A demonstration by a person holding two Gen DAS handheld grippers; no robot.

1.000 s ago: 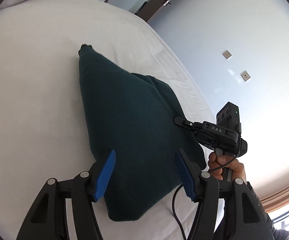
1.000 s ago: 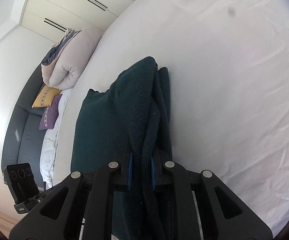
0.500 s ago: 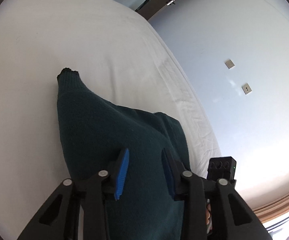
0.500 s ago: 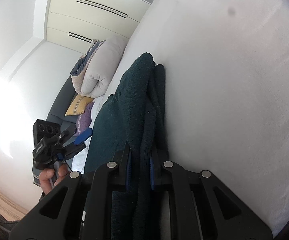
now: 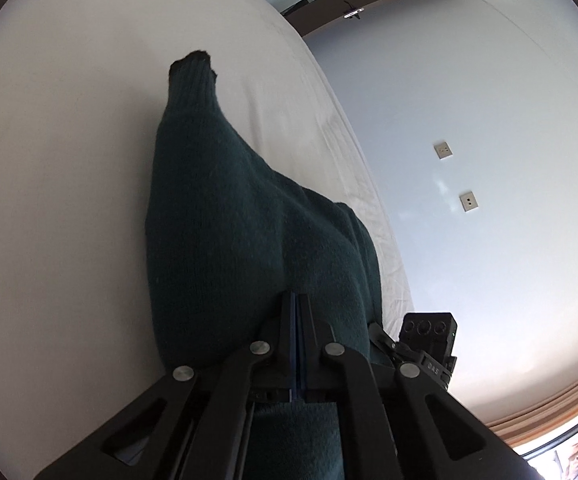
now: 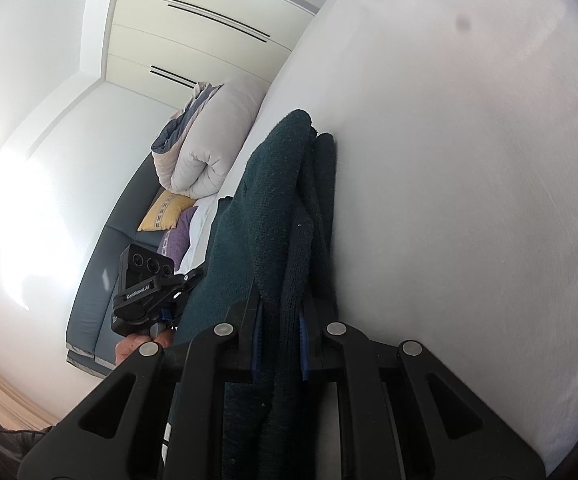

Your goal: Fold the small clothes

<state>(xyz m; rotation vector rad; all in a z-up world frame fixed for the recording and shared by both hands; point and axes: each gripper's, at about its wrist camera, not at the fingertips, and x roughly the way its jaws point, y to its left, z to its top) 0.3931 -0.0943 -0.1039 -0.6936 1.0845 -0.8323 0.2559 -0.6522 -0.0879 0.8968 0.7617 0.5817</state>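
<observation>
A dark green knitted garment [image 5: 245, 240] lies on the white bed [image 5: 61, 168], its ribbed end pointing to the far side. My left gripper [image 5: 296, 312] is shut on the near edge of the garment, its blue pads pressed together on the cloth. My right gripper [image 6: 280, 320] is shut on a thick fold of the same garment [image 6: 277, 208] at its other near corner. The near edge is lifted off the sheet between both grippers. The right gripper also shows in the left wrist view [image 5: 417, 354], and the left gripper in the right wrist view [image 6: 157, 284].
A rolled duvet [image 6: 213, 140] and yellow and purple cushions [image 6: 169, 216] lie at the head of the bed against a grey headboard [image 6: 101, 264]. White wardrobe doors [image 6: 209, 32] stand behind. A pale wall with two sockets [image 5: 443, 150] lies beyond the bed's edge.
My left gripper came down onto the garment's near edge and closed on it. The right gripper kept its hold and tilted up, and the near edge has risen off the bed.
</observation>
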